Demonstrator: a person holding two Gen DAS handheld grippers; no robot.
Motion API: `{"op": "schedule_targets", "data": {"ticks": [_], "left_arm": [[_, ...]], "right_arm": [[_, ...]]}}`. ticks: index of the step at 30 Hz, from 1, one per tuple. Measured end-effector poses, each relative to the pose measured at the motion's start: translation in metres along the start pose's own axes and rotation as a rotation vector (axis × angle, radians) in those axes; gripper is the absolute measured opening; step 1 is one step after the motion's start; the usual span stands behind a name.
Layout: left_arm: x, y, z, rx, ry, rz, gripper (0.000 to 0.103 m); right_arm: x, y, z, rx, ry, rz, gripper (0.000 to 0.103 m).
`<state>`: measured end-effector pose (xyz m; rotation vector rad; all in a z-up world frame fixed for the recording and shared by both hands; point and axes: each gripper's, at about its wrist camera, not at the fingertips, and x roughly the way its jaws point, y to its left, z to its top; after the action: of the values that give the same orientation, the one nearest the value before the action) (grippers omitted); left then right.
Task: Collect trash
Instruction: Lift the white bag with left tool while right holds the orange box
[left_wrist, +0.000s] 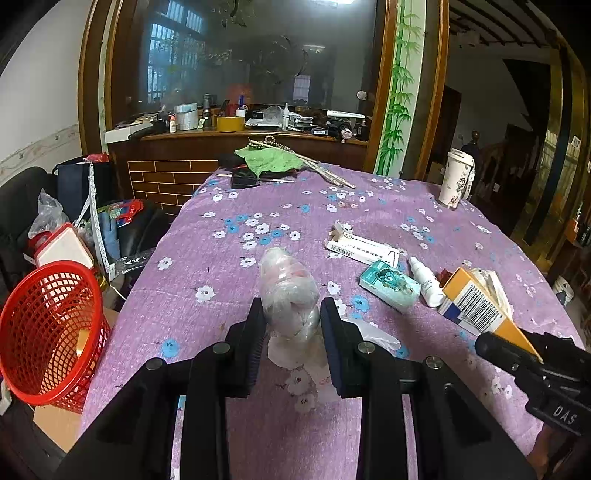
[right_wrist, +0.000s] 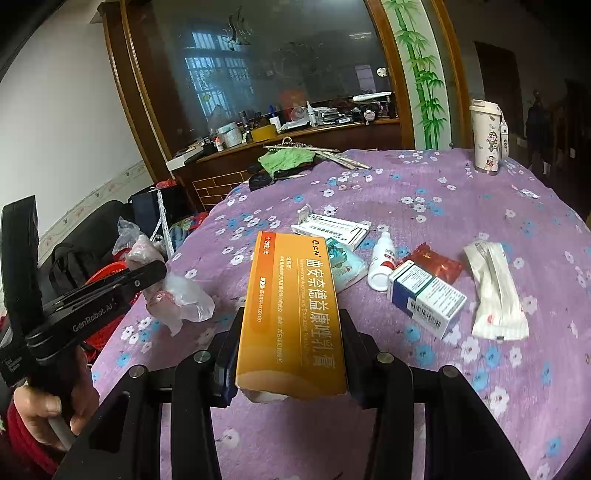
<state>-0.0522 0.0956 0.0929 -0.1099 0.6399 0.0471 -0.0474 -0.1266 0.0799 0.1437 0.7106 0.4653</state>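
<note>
Table under purple floral cloth (left_wrist: 229, 325); far edge meets a wood-framed glass partition with a cluttered ledge (left_wrist: 236, 129). Red mesh basket (left_wrist: 48, 332) sits off the table's left side. On the cloth: white tumbler (right_wrist: 487, 137), green rag (left_wrist: 271, 159), small spray bottle (right_wrist: 381, 266), blue-white box (right_wrist: 426, 297), white wrapper (right_wrist: 495, 291).

Left gripper (left_wrist: 291, 332) angled down over the cloth, fingers pressed against a crumpled clear plastic bag (left_wrist: 286, 288), raised off the table. Right gripper (right_wrist: 290, 354) likewise tilted down, clamping an orange medicine carton (right_wrist: 291, 306) lengthwise. A hand (right_wrist: 40, 410) holds the left gripper's handle
</note>
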Motion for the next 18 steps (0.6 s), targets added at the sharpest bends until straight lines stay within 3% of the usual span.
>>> {"op": "schedule_targets", "data": {"ticks": [18], "left_arm": [[-0.041,0.001,-0.003,0.021,-0.042,-0.022,0.029]], "right_arm": [[-0.026,0.029,-0.008,-0.029,-0.036,0.011,0.049]]}}
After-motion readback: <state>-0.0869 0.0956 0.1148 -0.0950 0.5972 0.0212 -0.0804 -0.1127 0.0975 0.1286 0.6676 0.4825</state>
